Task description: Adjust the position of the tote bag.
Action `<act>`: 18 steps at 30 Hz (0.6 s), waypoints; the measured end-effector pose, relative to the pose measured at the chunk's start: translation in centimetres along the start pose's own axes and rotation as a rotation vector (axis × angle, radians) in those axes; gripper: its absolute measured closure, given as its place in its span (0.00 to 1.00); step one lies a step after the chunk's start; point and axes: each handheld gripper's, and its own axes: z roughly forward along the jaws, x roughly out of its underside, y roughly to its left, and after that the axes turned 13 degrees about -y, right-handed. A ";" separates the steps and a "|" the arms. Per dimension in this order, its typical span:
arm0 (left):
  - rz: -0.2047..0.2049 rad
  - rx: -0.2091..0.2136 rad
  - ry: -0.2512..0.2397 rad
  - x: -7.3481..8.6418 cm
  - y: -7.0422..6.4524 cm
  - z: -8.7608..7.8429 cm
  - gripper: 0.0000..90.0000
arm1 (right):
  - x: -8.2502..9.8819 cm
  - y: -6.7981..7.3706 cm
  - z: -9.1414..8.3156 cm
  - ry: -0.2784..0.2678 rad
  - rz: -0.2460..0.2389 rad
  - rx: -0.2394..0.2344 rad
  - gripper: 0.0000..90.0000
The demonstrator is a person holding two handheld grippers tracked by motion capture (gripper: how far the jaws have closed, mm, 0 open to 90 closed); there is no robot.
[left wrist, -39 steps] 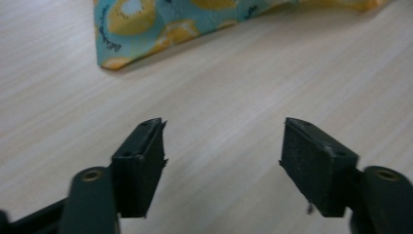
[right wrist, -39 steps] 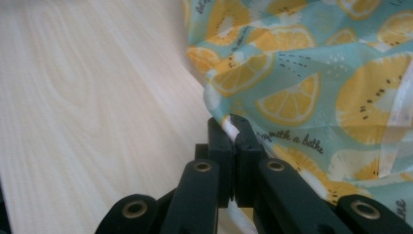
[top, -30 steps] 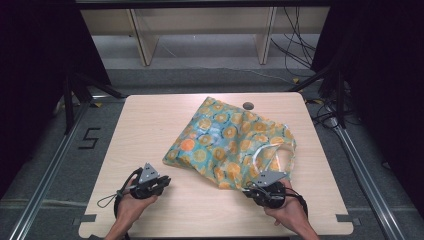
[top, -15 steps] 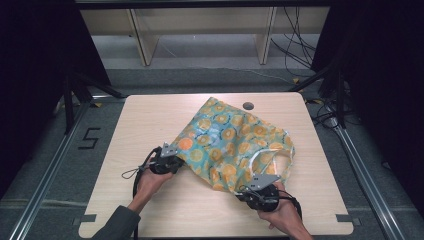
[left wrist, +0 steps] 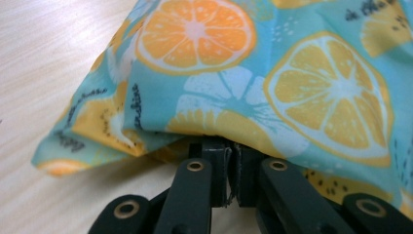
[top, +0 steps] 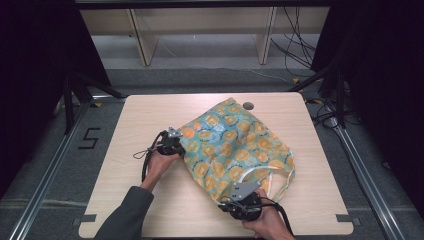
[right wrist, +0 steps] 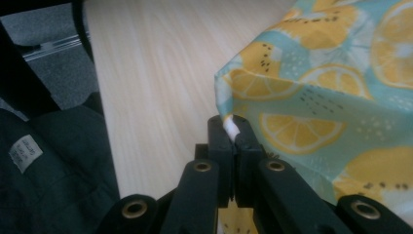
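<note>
A teal cloth bag (top: 235, 145) printed with orange slices lies on the wooden table (top: 145, 115), its white handles (top: 270, 175) at the front right. My left gripper (top: 180, 147) is at the bag's left edge. In the left gripper view its jaws (left wrist: 229, 151) are shut, their tips under the fold of the bag (left wrist: 292, 73). My right gripper (top: 225, 203) is at the bag's front corner and points left. In the right gripper view it (right wrist: 233, 129) is shut on a white-edged corner of the bag (right wrist: 331, 73).
A small dark round hole (top: 248, 105) sits in the table just behind the bag. The person's left sleeve (top: 127, 215) crosses the front left of the table. Metal rails run beside the table, and a "5" (top: 90, 137) is marked on the floor at the left.
My left gripper has moved from the front left of the table up and right to the bag's left edge. The right gripper slid left along the front, pulling its corner of the bag with it.
</note>
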 end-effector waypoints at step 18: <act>-0.250 0.057 -0.101 2.7 -2.3 -8.2 0.45 | -3.7 -1.6 -5.4 -0.158 0.076 0.068 0.55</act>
